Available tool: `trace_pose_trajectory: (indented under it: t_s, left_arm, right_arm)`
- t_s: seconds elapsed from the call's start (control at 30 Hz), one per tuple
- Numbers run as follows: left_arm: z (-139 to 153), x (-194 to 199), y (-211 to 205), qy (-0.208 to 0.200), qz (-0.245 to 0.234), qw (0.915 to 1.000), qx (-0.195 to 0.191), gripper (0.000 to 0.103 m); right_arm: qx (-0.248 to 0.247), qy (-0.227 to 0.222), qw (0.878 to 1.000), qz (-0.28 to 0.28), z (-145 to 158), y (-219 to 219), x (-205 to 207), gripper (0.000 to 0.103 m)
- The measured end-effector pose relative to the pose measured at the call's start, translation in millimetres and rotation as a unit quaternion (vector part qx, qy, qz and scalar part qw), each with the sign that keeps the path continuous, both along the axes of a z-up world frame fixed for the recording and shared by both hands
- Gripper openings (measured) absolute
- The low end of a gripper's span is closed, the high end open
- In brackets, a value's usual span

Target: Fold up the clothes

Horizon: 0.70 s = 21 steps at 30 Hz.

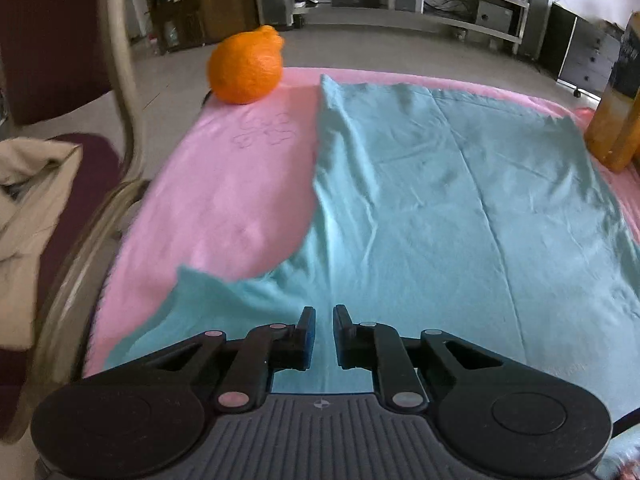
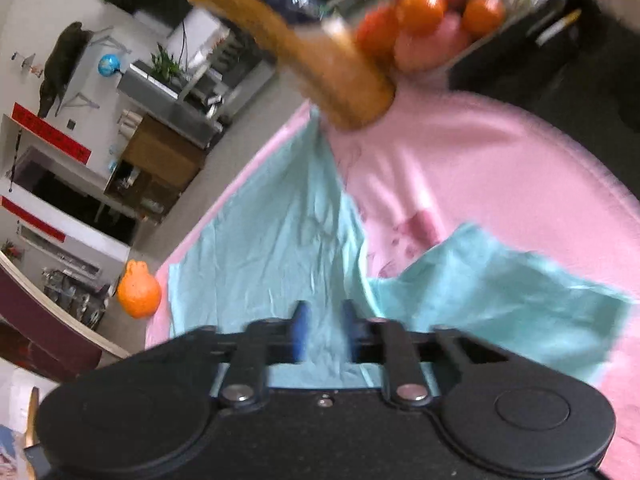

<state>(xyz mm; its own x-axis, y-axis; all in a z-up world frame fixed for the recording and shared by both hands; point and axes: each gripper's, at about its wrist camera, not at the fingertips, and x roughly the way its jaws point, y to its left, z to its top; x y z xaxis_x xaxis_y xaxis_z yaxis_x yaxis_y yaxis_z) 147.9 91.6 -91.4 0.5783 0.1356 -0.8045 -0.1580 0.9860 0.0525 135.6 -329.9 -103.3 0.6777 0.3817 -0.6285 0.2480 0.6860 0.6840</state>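
Note:
A teal cloth (image 1: 440, 200) lies spread on a pink table cover (image 1: 224, 184). Its near edge is gathered up, and its creases run into my left gripper (image 1: 324, 332), which is shut on that edge. One corner of the cloth droops to the left of the fingers. In the right wrist view the same teal cloth (image 2: 272, 240) rises as a ridge between the blue pads of my right gripper (image 2: 325, 328), which pinches it. A loose flap hangs out to the right over the pink cover (image 2: 480, 168). That view is tilted and blurred.
An orange fruit (image 1: 245, 68) sits at the cover's far left corner. An amber jar (image 1: 616, 120) stands at the right edge, beside a tray of fruit (image 2: 432, 20). A chair (image 1: 120, 80) holding beige fabric (image 1: 28, 208) stands left of the table.

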Motion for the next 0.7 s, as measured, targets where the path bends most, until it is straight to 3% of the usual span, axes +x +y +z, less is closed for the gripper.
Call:
trace_pose_trajectory:
  t_s: [0.1, 0.17, 0.2, 0.27, 0.37, 0.4, 0.5, 0.57, 0.7]
  left_arm:
    - [-10.7, 11.5, 3.2, 0.002, 0.016, 0.9997, 0.017, 0.016]
    - [-10.6, 12.1, 8.7, 0.005, 0.03, 0.9991, 0.029, 0.016]
    - [-9.0, 10.1, 12.9, 0.008, 0.041, 0.9986, 0.032, 0.016]
    - [-6.0, 5.8, 20.6, 0.016, 0.062, 0.9972, 0.04, 0.015]
    - [9.1, -12.2, 23.2, 0.004, 0.056, 0.9972, 0.048, 0.011]
    - [16.5, -20.7, 22.8, -0.004, 0.051, 0.9973, 0.053, 0.012]
    - [39.3, -48.7, 22.2, -0.035, 0.035, 0.9973, 0.054, 0.015]
    - [51.9, -74.9, 23.8, -0.053, 0.031, 0.9975, 0.036, 0.015]
    - [59.2, -118.0, 19.7, -0.062, 0.005, 0.998, -0.012, 0.015]
  right_arm:
    - [0.019, -0.01, 1.0, 0.022, -17.9, 10.0, 22.4, 0.015]
    - [-0.024, 0.018, 0.999, 0.016, -30.0, 10.2, 30.0, 0.014]
    - [-0.041, 0.028, 0.999, 0.004, -35.4, 5.2, 28.9, 0.0]
    - [-0.021, 0.036, 0.998, -0.041, -37.9, -13.8, 18.3, 0.0]
    - [-0.057, 0.052, 0.994, -0.078, -24.6, -26.1, 2.2, 0.001]
    - [-0.057, 0.054, 0.994, -0.082, -19.1, -28.3, -4.3, 0.006]
    - [-0.027, 0.052, 0.995, -0.083, 2.2, -30.2, -29.5, 0.007]
    - [-0.029, 0.03, 0.997, -0.063, 23.1, -25.6, -49.6, 0.009]
    - [-0.014, -0.029, 0.999, -0.032, 49.4, -16.7, -103.5, 0.024]
